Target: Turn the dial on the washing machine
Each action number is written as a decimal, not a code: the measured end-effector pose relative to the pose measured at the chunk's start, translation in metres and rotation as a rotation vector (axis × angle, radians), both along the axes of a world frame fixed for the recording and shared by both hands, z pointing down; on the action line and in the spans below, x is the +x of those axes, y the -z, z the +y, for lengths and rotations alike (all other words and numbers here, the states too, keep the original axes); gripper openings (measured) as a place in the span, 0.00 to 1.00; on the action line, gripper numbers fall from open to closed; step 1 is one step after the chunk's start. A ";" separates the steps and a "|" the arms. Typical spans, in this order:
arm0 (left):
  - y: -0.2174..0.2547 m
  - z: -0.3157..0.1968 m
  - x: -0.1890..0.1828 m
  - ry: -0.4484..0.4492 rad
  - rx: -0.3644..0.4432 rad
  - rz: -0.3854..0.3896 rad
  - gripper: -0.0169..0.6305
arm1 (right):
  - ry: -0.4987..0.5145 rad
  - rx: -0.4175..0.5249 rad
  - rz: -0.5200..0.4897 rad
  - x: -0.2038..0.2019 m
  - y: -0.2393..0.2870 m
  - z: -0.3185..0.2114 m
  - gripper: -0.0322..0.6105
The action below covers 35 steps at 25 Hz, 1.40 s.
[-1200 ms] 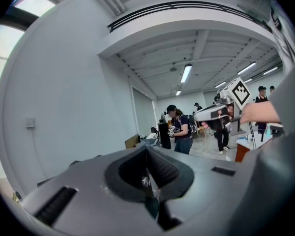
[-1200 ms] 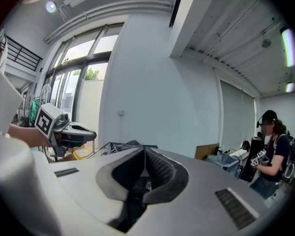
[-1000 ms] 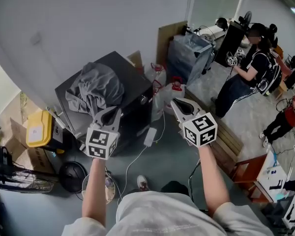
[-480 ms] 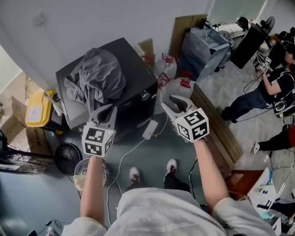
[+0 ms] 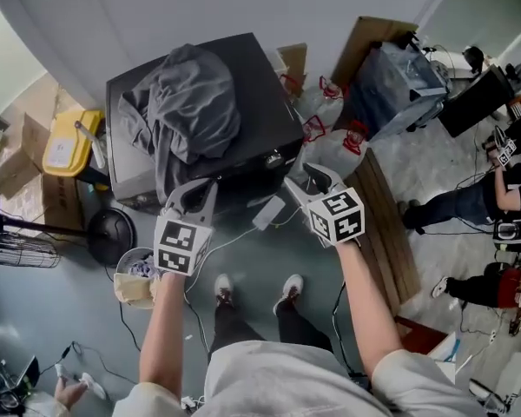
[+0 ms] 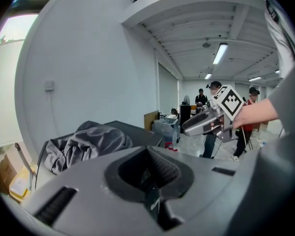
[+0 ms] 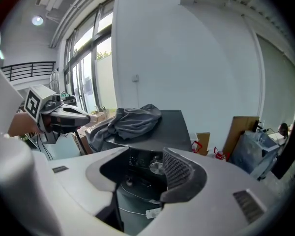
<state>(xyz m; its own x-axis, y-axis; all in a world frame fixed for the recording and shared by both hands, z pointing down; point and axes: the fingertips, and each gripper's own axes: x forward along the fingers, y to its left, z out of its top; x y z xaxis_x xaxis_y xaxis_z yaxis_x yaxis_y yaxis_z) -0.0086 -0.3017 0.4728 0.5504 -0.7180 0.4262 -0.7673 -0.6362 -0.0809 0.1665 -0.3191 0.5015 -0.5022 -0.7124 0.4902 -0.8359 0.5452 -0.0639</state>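
Observation:
The black washing machine stands against the wall with a heap of grey clothes on its lid. Its silver dial sits on the front panel and also shows as a dial in the right gripper view. My right gripper hangs in front of the machine, a short way from the dial. Its jaws have just been opening and hold nothing; the dial shows in the gap between them, further off. My left gripper hovers before the machine's left front, jaws together and empty. The left gripper also appears at the side.
A white power strip with cables lies on the floor under the grippers. A yellow container and a floor fan stand left, bottles with red caps and wooden planks right. A bucket sits by my feet. People are far right.
Both grippers have come down and closer to the machine's front. The right jaws, together a second ago, now stand apart. The machine sits higher and larger in the head view.

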 end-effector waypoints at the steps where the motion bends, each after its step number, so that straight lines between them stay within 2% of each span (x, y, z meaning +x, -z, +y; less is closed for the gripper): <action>1: -0.007 -0.002 0.000 0.008 -0.009 -0.001 0.05 | -0.003 -0.012 -0.007 -0.001 -0.009 -0.007 0.37; 6: -0.041 -0.004 -0.006 0.050 -0.069 0.020 0.05 | -0.027 -0.079 -0.019 -0.009 -0.063 -0.032 0.41; 11: -0.068 -0.001 -0.016 0.082 -0.118 0.036 0.05 | -0.052 -0.120 0.012 -0.013 -0.107 -0.053 0.45; 24: -0.103 0.006 -0.038 0.125 -0.182 0.036 0.05 | -0.153 -0.069 0.137 -0.017 -0.151 -0.083 0.47; 28: -0.112 0.007 -0.040 0.134 -0.199 0.039 0.05 | -0.177 -0.091 0.067 -0.017 -0.153 -0.084 0.47; 35: -0.117 0.007 -0.030 0.130 -0.216 0.064 0.05 | -0.229 -0.195 -0.212 -0.011 -0.152 -0.085 0.47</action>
<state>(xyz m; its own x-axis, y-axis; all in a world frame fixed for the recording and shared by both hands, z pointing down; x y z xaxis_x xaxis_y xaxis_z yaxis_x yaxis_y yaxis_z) -0.0389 -0.2946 0.5902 0.4903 -0.6806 0.5444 -0.8428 -0.5294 0.0971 0.1555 -0.4038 0.6540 -0.4450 -0.7218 0.5301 -0.8921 0.3056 -0.3327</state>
